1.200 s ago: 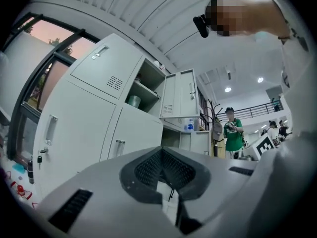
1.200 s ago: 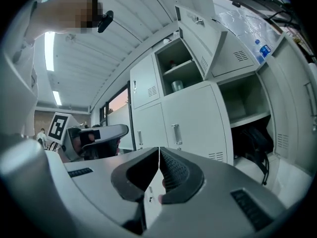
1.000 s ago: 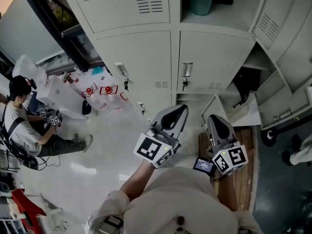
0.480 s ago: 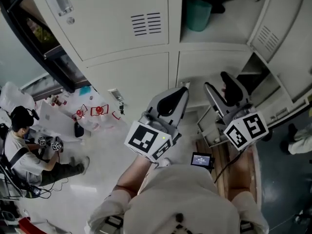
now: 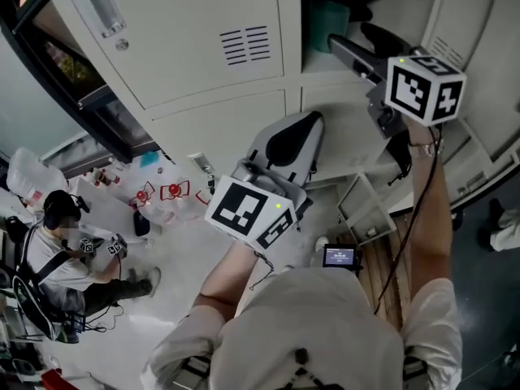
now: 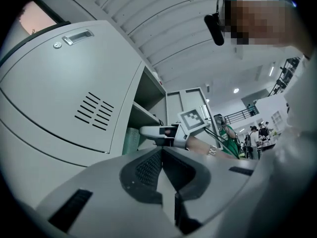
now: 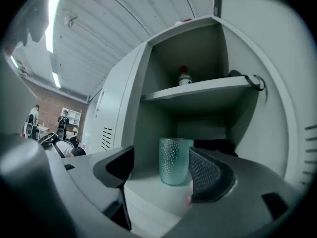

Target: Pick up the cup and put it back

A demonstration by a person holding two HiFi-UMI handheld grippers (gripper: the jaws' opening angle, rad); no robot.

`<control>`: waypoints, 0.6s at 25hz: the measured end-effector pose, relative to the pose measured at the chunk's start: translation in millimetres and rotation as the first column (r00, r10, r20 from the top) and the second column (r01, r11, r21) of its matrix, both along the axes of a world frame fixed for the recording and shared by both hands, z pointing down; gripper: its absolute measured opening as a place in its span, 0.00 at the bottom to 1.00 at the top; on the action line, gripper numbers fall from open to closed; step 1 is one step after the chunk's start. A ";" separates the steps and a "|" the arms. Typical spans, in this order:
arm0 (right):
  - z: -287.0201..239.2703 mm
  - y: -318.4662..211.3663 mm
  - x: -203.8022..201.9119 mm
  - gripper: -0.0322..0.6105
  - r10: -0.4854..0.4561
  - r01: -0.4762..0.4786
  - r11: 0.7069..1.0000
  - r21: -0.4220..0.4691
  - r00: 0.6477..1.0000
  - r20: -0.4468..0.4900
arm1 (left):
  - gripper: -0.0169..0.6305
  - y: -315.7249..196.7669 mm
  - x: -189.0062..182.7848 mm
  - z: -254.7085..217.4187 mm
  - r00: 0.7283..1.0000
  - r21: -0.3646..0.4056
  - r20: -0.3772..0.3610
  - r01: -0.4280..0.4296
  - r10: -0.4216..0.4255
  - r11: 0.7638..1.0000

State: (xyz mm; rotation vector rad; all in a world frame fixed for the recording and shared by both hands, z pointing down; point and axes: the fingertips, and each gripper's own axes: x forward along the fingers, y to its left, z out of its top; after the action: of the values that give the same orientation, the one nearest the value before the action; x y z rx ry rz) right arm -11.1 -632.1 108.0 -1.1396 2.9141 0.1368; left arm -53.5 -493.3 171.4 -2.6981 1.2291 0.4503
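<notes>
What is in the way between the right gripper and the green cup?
Nothing visible. The cup stands on the locker shelf, straight ahead of the right gripper. Its jaws are opening either side of the cup, with no pad pressing on it.

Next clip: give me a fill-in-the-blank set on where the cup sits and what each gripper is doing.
1. The teal cup stands upright on the ____ of the open locker's two shelves.
2. A small bottle stands on the shelf ____ the cup.
3. The right gripper has its jaws opening, and the ____ shows in the gap between them, not pressed.
4. The left gripper has its jaws ____, with nothing between them.
Missing words: lower; above; cup; shut.
</notes>
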 end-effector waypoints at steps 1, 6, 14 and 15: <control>-3.0 -7.5 -3.9 0.54 -0.008 0.008 1.000 -0.016 1.000 -0.011 | 0.04 0.4 -0.8 -2.8 1.000 0.013 0.004 0.005 -0.005 1.000; -2.4 -37.3 -15.5 0.54 -0.019 0.016 0.994 -0.112 0.999 -0.028 | 0.04 -1.0 -7.3 -4.8 1.000 0.032 0.002 0.027 -0.027 0.999; 1.3 -62.2 -21.3 0.56 -0.027 0.013 0.989 -0.145 0.995 -0.093 | 0.04 -19.2 -10.5 -3.7 0.999 0.025 -0.018 0.035 -0.035 0.999; 3.2 -65.5 -22.5 0.56 -0.028 0.012 0.988 -0.153 0.994 -0.105 | 0.04 -20.4 -10.0 -3.2 0.999 0.026 -0.016 0.034 -0.034 0.999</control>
State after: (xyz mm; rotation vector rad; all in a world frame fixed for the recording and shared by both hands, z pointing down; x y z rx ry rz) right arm -33.6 -697.6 111.2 -1.1563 3.0762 -0.0270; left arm -63.6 -513.7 168.2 -2.6522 1.2617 0.4802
